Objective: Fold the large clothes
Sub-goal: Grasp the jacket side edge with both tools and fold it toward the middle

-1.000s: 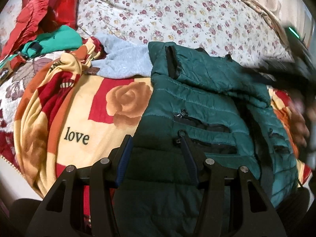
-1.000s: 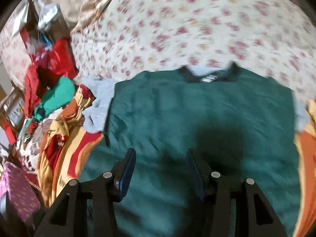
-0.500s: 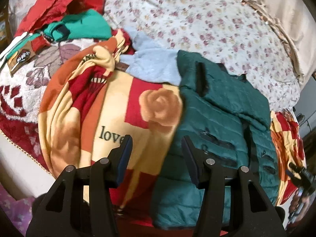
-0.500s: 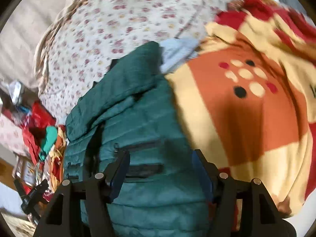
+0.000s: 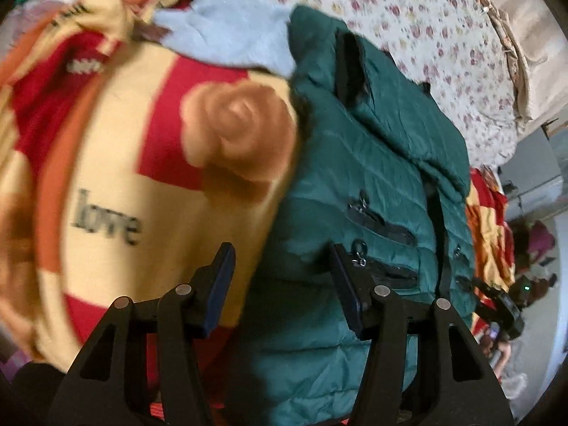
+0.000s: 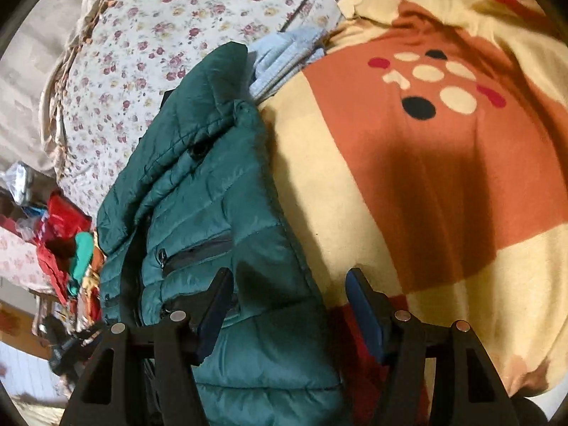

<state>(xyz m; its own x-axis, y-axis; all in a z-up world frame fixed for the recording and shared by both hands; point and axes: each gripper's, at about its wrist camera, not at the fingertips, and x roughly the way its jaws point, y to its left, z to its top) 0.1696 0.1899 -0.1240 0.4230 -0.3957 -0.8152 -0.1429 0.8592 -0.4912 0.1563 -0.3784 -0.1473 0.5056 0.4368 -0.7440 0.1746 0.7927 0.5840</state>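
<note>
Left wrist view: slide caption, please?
Open left gripper poised over the green puffer jacket's side edge on the "love" blanket.

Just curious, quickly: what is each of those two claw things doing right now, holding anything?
Left gripper: open, holding nothing, over the edge of the green puffer jacket.
Right gripper: open, holding nothing, over the jacket's other edge.

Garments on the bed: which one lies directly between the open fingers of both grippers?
The dark green quilted jacket, with black zip pockets; the pale blue garment lies farther off by its collar, and the teal one is barely in frame.
</note>
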